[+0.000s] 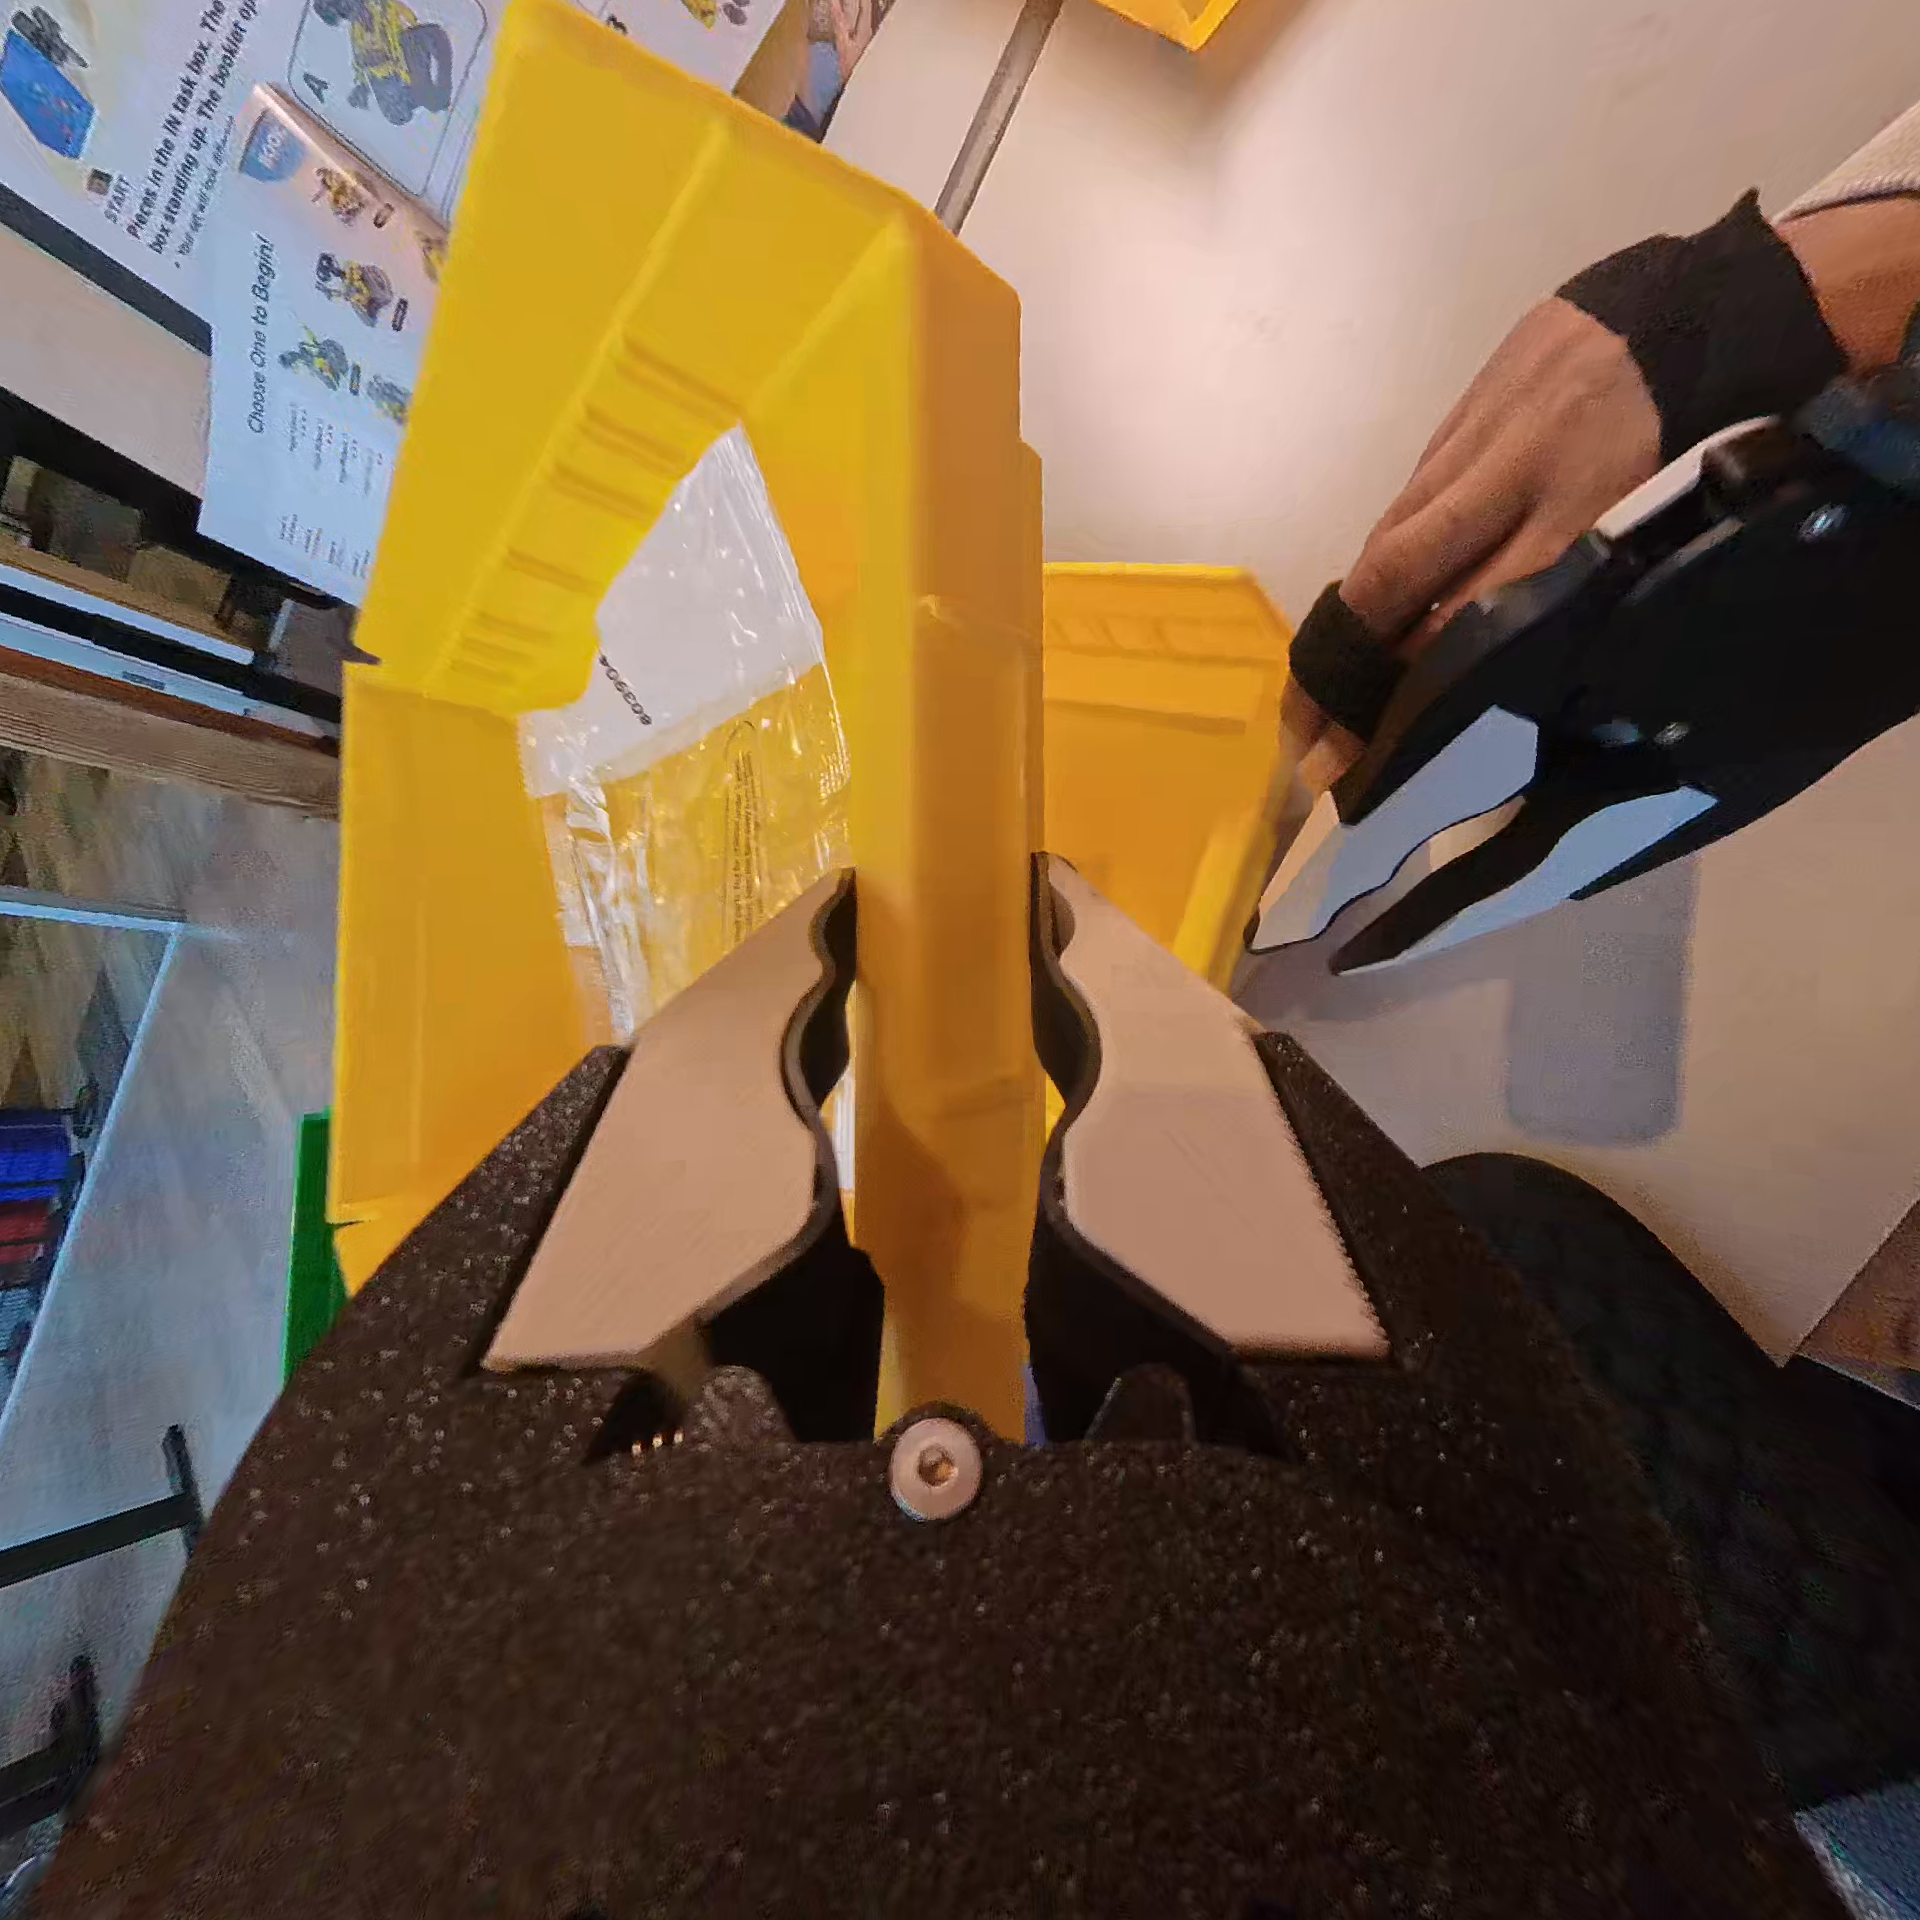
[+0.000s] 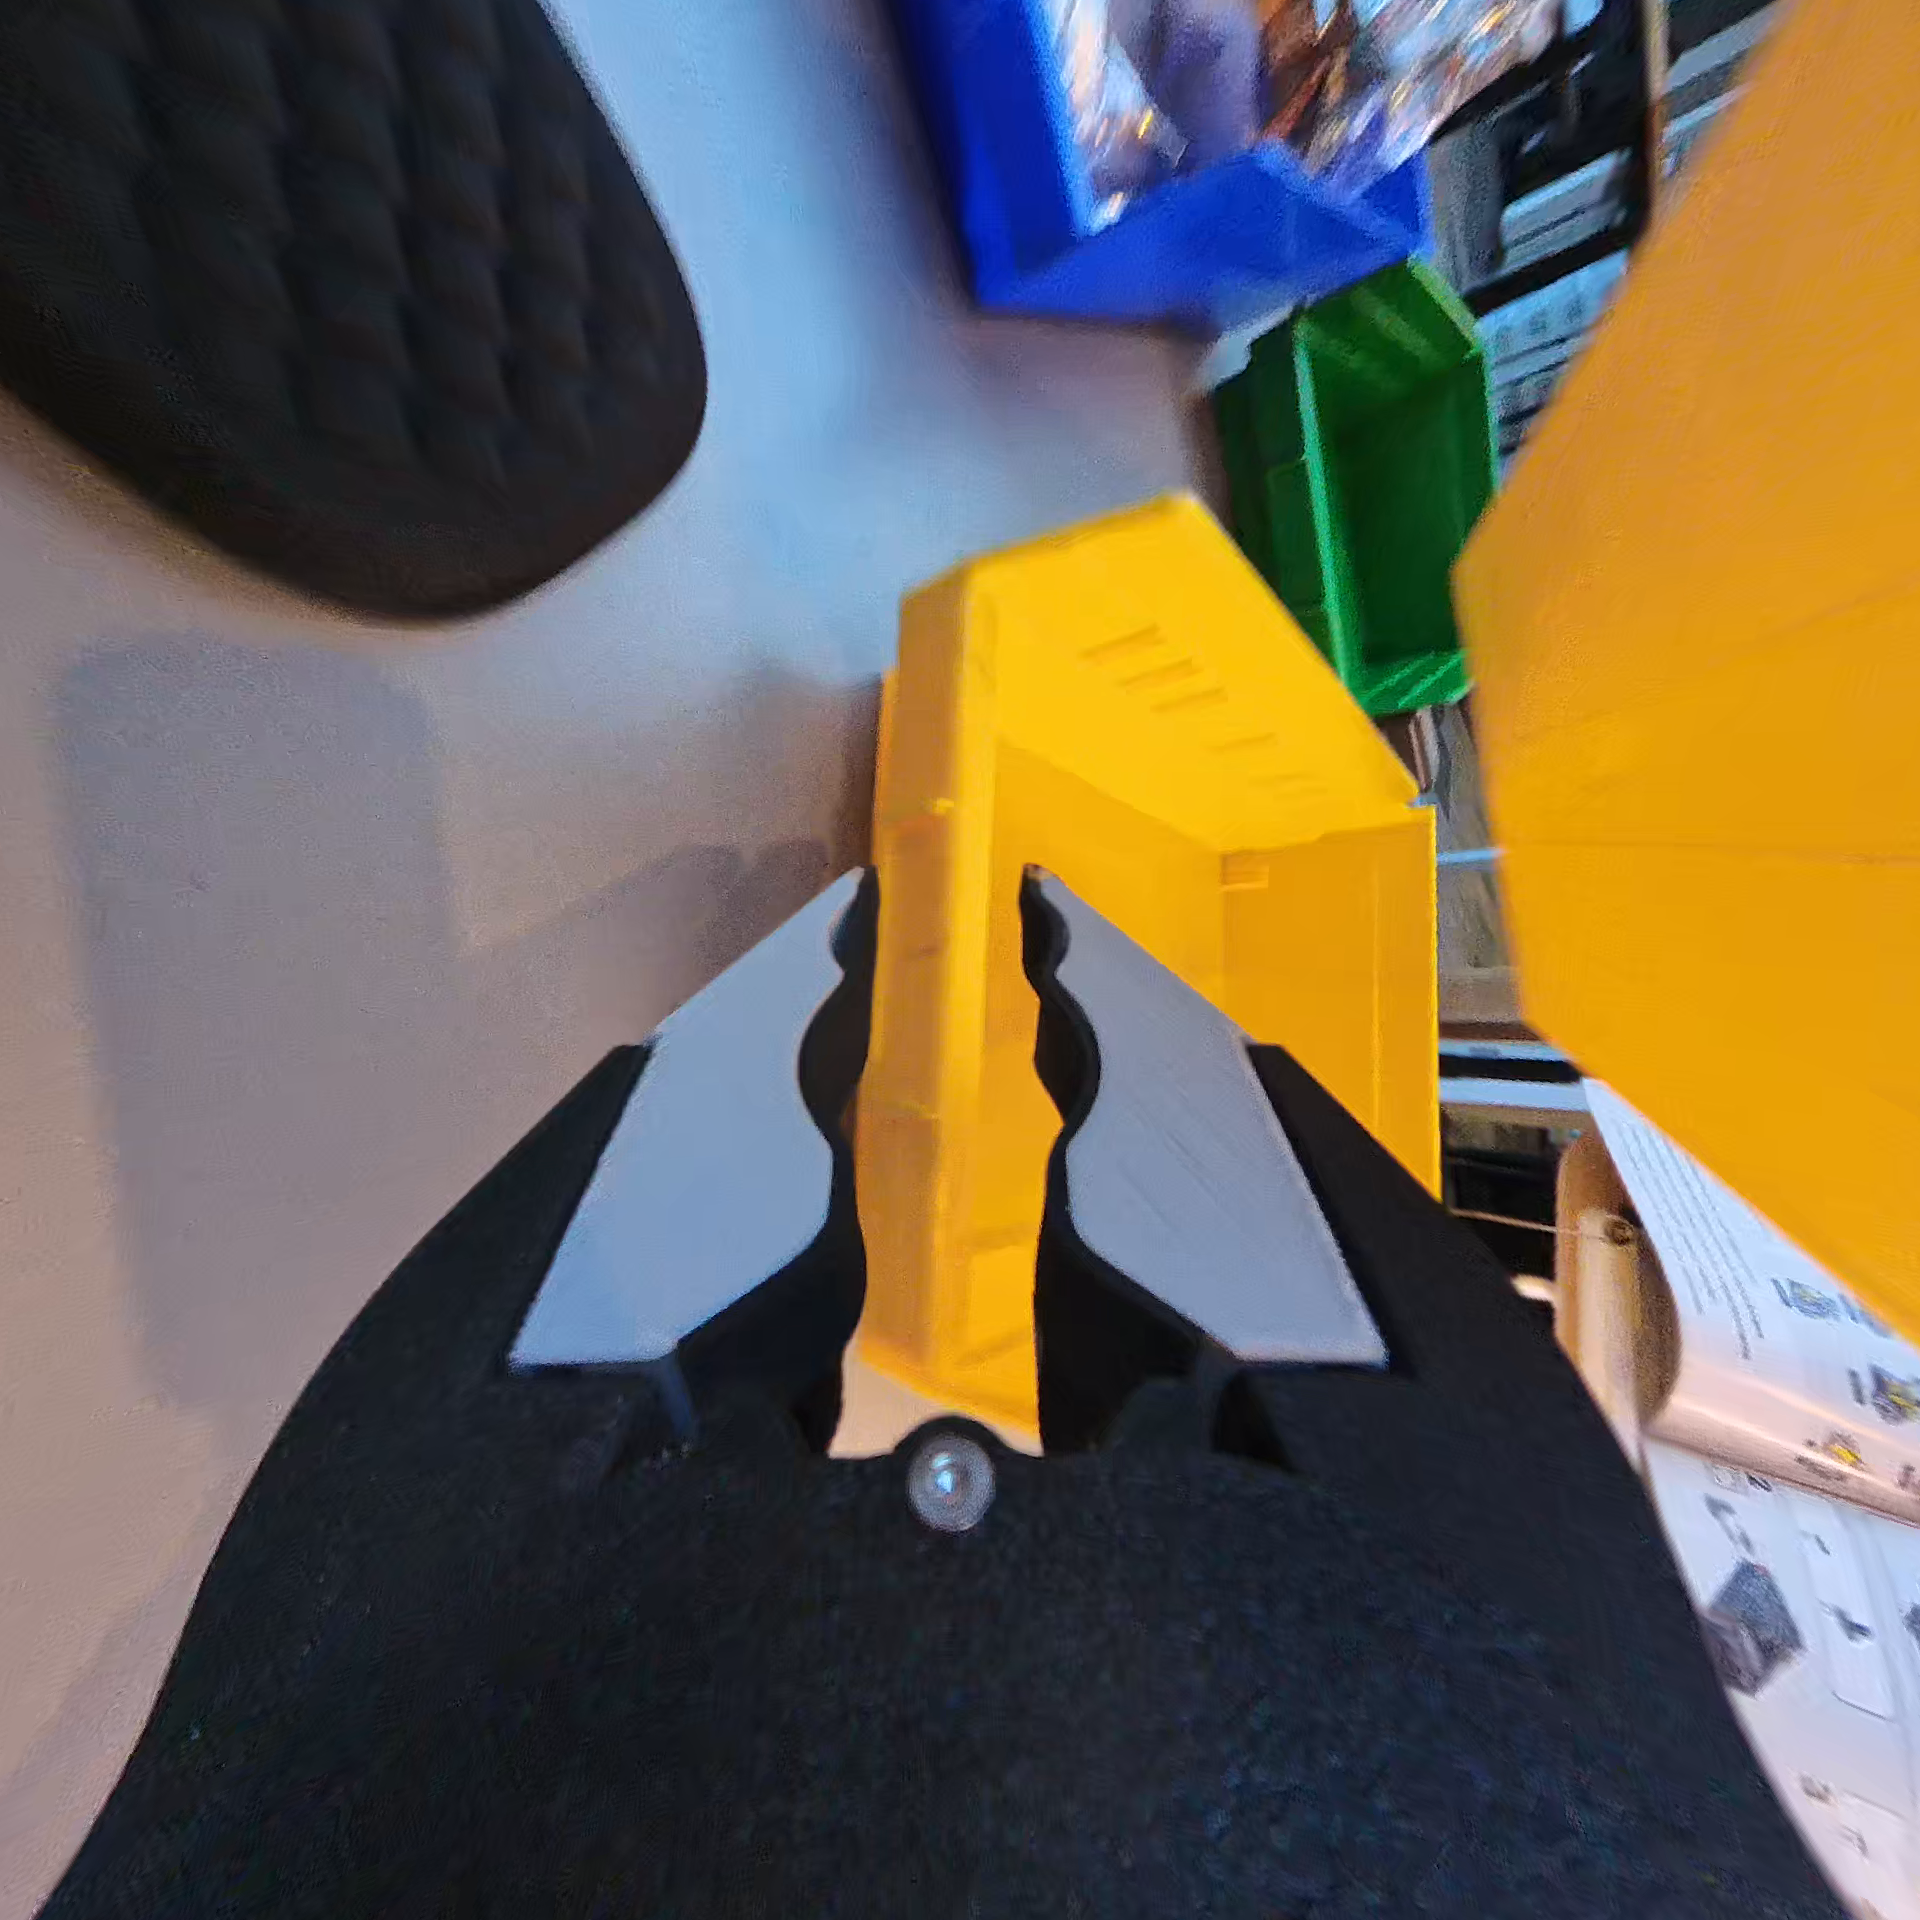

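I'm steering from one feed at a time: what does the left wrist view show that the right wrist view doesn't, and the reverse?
Left wrist view only: a clear plastic bag inside the yellow bin, whose wall the left gripper clamps; the right gripper and the hand holding it.

Right wrist view only: a blue bin and the right gripper astride the second yellow bin's wall; whether it grips is unclear.

Both: yellow bins, green bin, black pad, printed sheets, white table.

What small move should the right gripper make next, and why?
Probably close the right gripper on the empty yellow bin's wall: its jaws straddle that wall, seemingly not yet pressing, while the left gripper already clamps the other yellow bin.
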`<state>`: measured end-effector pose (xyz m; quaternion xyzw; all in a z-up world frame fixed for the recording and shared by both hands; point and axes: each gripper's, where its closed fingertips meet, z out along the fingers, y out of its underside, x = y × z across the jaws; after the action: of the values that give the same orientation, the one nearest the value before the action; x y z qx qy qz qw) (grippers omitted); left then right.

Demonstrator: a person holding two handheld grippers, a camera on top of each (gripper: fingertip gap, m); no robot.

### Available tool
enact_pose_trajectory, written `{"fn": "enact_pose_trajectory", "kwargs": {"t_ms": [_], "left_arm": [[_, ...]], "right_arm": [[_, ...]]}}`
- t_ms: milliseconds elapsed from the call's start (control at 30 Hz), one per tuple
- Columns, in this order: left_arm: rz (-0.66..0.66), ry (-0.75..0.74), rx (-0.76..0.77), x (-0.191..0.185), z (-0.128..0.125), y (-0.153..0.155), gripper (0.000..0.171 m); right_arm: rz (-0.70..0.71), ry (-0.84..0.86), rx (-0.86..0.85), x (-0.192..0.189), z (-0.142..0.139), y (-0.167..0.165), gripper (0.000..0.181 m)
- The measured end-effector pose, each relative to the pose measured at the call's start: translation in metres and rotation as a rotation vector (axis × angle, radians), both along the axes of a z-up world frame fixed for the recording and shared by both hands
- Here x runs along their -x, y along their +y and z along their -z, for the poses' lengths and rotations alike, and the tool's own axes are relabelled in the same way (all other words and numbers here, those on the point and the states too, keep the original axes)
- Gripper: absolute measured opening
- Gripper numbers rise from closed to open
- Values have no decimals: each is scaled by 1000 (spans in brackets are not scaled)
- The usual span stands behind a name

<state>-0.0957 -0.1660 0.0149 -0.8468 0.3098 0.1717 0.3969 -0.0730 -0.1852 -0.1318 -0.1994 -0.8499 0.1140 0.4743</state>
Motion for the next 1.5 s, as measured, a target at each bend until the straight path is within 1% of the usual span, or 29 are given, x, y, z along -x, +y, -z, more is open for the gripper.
{"fn": "enact_pose_trajectory", "kwargs": {"t_ms": [33,67,133,233,300,400,500,533,600,667,700,767,833,933,967,1000,1033,1100,1133,1167,1267,1300,1333,1400,1433,1500], "left_arm": [[-4,24,-4,-1,5,-3,31],[-14,67,-6,0,9,-6,31],[-34,168,-28,3,15,-10,31],[-36,208,-72,4,20,-12,30],[-7,239,-97,3,27,-12,30],[44,305,-98,-2,52,-9,31],[45,332,-66,1,85,-4,31],[60,321,-61,1,95,-1,30],[133,318,-60,1,112,3,30],[230,350,-71,4,122,7,30],[278,367,-90,3,122,9,30],[279,311,-104,2,122,17,31],[262,262,-61,7,132,25,31],[242,98,-38,17,147,34,31],[203,31,-26,24,151,36,32],[130,-37,9,33,155,38,40],[73,-72,41,38,156,38,48],[6,-107,79,39,156,38,55],[-13,-117,94,37,155,39,57],[-6,-124,107,31,154,39,60],[31,-112,174,16,151,41,52],[23,-84,237,18,155,40,45],[18,-42,305,23,160,38,36],[51,5,394,24,163,37,28],[59,23,405,25,162,40,27],[88,89,370,25,159,46,27]], "right_arm": [[-28,13,63,-4,-9,-11,31],[-60,7,123,-13,-15,-20,31],[-75,0,196,-35,-22,-25,31],[-30,-16,253,-70,-19,-9,31],[17,-36,325,-91,-15,3,31],[75,-20,436,-116,-15,20,31],[115,17,520,-135,-18,35,31],[122,23,551,-140,-19,38,31],[137,49,610,-149,-22,44,31],[149,66,664,-158,-24,50,31],[160,74,687,-162,-25,54,31],[188,85,727,-170,-25,63,31],[210,108,768,-178,-27,70,31],[234,147,811,-187,-31,79,32],[243,161,817,-190,-32,82,32],[251,172,824,-194,-33,85,32],[261,181,829,-197,-34,88,32],[276,198,843,-203,-35,94,32],[281,204,856,-205,-35,97,32],[283,209,874,-207,-36,99,32],[284,221,931,-208,-39,103,32],[282,222,945,-208,-39,103,32],[280,221,955,-208,-40,104,32],[281,213,959,-207,-39,103,33],[284,210,949,-207,-39,103,33],[294,212,919,-209,-37,104,33]]}}
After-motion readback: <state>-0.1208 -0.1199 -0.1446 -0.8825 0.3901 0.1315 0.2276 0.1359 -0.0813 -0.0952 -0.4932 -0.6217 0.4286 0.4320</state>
